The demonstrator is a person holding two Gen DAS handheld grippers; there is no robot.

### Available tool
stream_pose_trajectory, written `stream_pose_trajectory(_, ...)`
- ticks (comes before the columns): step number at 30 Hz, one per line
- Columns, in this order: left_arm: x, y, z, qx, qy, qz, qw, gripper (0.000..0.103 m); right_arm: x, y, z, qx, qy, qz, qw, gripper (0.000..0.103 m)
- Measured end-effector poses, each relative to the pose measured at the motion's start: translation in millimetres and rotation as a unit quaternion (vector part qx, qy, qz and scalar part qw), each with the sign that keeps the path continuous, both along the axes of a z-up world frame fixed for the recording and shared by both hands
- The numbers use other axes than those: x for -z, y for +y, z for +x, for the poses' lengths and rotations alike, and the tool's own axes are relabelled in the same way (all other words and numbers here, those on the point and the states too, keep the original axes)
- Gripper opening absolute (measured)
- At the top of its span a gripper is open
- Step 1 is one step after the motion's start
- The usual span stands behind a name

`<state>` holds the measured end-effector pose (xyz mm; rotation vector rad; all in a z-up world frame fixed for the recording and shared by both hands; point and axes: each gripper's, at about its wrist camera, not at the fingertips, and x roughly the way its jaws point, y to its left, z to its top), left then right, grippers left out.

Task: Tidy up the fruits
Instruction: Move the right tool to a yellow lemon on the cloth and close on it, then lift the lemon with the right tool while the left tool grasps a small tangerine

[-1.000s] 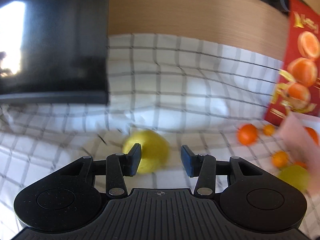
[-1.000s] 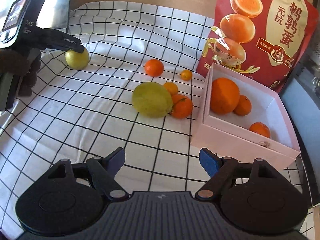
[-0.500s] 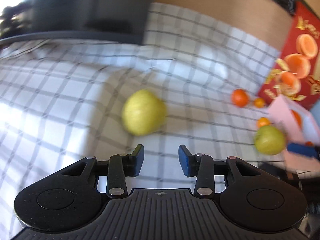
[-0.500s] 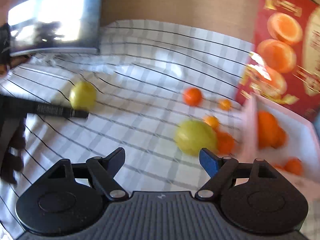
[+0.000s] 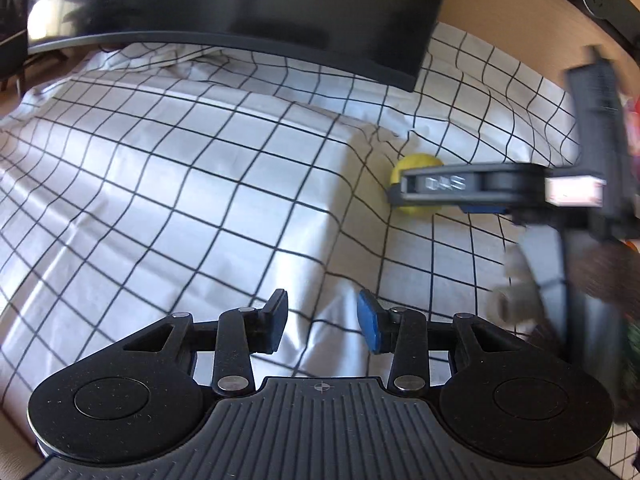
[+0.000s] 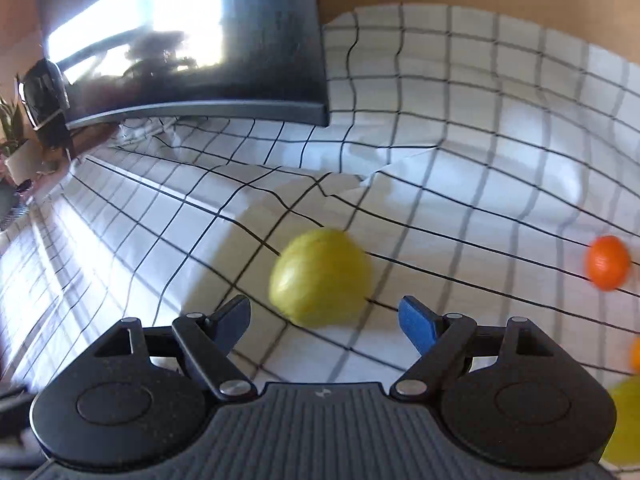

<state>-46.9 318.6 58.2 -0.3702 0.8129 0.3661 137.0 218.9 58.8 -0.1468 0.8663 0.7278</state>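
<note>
My right gripper point(image 6: 324, 322) with fingers spread wide, yellow-green fruit point(image 6: 320, 278) lying on the checked cloth point(image 6: 460, 168) just ahead of them, untouched, my left gripper point(image 5: 322, 326) narrowed over bare cloth, fingers empty, small orange point(image 6: 607, 263) far right.
</note>
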Motion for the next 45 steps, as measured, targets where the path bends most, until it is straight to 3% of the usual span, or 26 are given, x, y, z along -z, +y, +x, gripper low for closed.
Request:
stream_pose_trajectory(7,-1,5,-15,-0.002,-0.005,-0.004,1.0,0.042,17,18,24,0.029,0.024,-0.007,0.999,0.076)
stream_pose_trajectory(12,1,4,-15,0.004,-0.005,-0.008,0.9999,0.042,26,31,25,0.003,-0.011,-0.061,0.998,0.068)
stream_pose_trajectory(13,1,3,-14,0.006,-0.004,-0.007,1.0,0.042,27,33,23,-0.003,-0.024,-0.072,0.997,0.058)
stream_pose_trajectory(16,3,0,-13,0.012,0.0,-0.006,0.9999,0.042,23,29,18,-0.007,-0.039,-0.082,0.996,0.058)
stream_pose_trajectory(21,-3,-19,0,0.063,-0.01,-0.002,0.998,0.042,8,-5,-8,-0.017,-0.042,-0.064,0.997,0.058)
stream_pose_trajectory(25,-10,-53,21,0.126,-0.017,0.006,0.9919,0.042,-10,-67,-38,-0.008,-0.042,-0.041,0.998,0.058)
stream_pose_trajectory(30,-14,-100,46,0.217,-0.039,-0.007,0.9754,0.042,-15,-158,-67,0.059,-0.021,-0.026,0.998,0.058)
stream_pose_trajectory(33,-10,-131,58,0.291,-0.06,-0.025,0.9545,0.042,-11,-204,-89,0.1,-0.042,-0.056,0.993,0.058)
stream_pose_trajectory(37,-13,-178,80,0.366,-0.076,-0.002,0.9276,0.043,1,-251,-106,0.159,-0.05,-0.086,0.982,0.058)
stream_pose_trajectory(45,-32,-227,139,0.422,-0.085,0.075,0.8995,0.043,21,-297,-112,0.251,-0.053,-0.098,0.962,0.058)
